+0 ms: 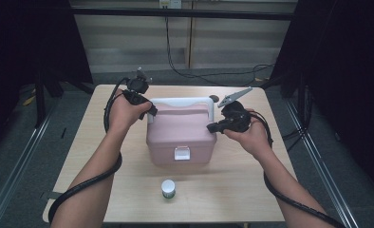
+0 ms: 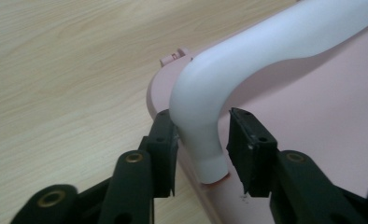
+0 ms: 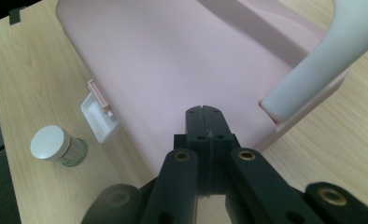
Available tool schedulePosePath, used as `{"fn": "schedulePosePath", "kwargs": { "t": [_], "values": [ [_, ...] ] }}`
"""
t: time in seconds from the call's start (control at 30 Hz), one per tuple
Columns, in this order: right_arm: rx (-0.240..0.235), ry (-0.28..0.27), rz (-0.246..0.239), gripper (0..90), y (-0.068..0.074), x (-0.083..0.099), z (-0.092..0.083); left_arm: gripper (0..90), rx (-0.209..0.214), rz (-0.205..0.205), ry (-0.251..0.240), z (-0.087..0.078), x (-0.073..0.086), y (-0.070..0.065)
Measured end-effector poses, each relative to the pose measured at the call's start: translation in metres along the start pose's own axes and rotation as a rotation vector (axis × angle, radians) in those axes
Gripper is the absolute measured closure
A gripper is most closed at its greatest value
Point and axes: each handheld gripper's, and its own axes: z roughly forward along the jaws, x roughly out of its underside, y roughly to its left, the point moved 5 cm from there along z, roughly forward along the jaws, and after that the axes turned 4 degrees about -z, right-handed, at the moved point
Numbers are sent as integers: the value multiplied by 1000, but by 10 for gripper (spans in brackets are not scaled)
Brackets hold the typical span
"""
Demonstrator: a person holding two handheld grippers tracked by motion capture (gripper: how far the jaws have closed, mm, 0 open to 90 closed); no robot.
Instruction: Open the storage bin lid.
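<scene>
Wooden table (image 1: 128,190); left claw (image 2: 201,147) seemingly loose around box handle (image 2: 266,51).

The box (image 1: 181,135) sits mid table (image 1: 128,199), w/ its handle (image 1: 181,101) on top at the back. A small jar (image 1: 168,188) stands in front of it, near the table's front edge.

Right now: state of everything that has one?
box: lid shut, upright on the table
latch: down
handle: raised, left end between the left fingers, one touching, a gap at the other
left gripper: open
right gripper: shut, empty, over the lid
bottle: capped, upright
</scene>
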Motion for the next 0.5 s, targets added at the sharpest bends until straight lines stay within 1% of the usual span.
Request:
{"fn": "schedulePosePath", "kwargs": {
  "t": [0.07,0.1,0.2,0.23,0.3,0.4,0.43,0.47,0.5],
  "values": [
    [-4,-5,5,900,-1,0,0,662,-8,-2,4,0,-1,0],
    [-4,-6,6,900,-1,0,0,665,-16,5,8,0,-1,1],
    [-3,-3,9,900,-1,1,0,671,-20,0,3,0,-2,0],
    [-2,-2,7,900,0,1,0,675,-16,-12,-4,0,-3,0],
    [-2,-4,9,900,0,1,0,685,-9,-5,-9,-2,-4,1],
    [-9,-12,8,900,0,1,0,702,-2,-16,-21,-4,-4,-1],
    [-7,-14,2,900,-1,1,0,705,1,1,-24,-5,-5,-1],
    [-7,-16,6,900,0,2,0,710,2,-9,-30,-5,-5,-2],
    [-8,-20,11,900,0,2,-1,712,3,-3,-29,-6,-5,-1]
  ]
}}
